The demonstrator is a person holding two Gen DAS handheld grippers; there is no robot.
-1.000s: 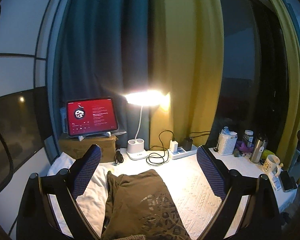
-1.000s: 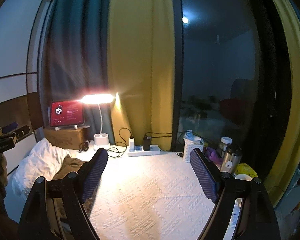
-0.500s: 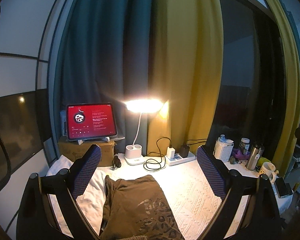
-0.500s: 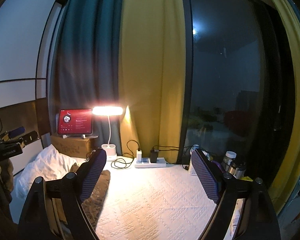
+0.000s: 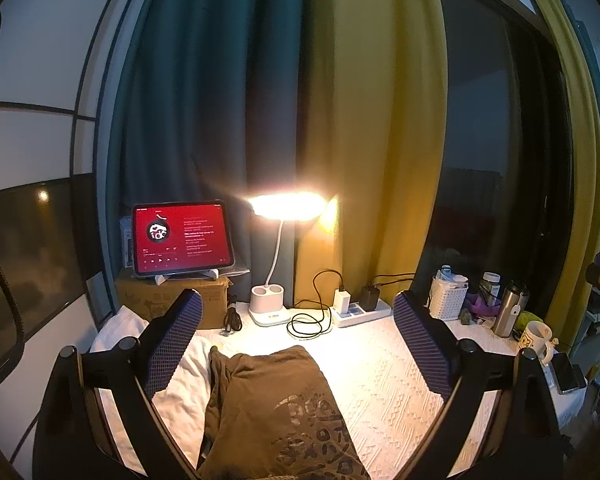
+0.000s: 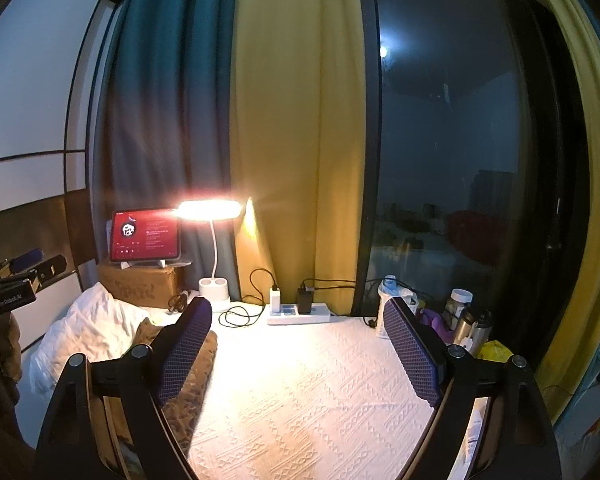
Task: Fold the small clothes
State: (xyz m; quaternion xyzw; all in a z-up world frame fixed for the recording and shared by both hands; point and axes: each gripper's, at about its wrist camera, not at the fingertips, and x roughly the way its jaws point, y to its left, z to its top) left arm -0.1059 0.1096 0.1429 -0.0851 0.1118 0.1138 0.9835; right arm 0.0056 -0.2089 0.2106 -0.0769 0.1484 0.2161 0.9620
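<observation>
- While both grippers hang above it, the white textured bedspread (image 5: 384, 384) fills the lower part of both views; everything below is placed relative to the lit desk lamp (image 5: 269, 312).
- Brown printed garment (image 5: 276, 408): lies flat on the bedspread in front of the lamp, between the left gripper (image 5: 296, 344) fingers in its own view, not touched by them.
- White pillow (image 6: 84, 332): left of the lamp, touching the garment's left edge.
- Left gripper: jaws wide apart, empty.
- Right gripper (image 6: 296, 344): jaws wide apart, empty, over bare bedspread right of the garment.
- Cardboard box (image 5: 168, 304): just left of the lamp, carries a tablet (image 5: 182, 238) with a red screen, tilted on a stand.
- Power strip (image 5: 362, 312): just right of the lamp, two chargers plugged in, black cable coiled between it and the lamp base.
- White basket (image 5: 448, 300): further right, pale items in it, cannot tell what.
- Jar (image 5: 491, 284), steel flask (image 5: 510, 308), mug (image 5: 536, 338): right of the basket; contents not visible.
</observation>
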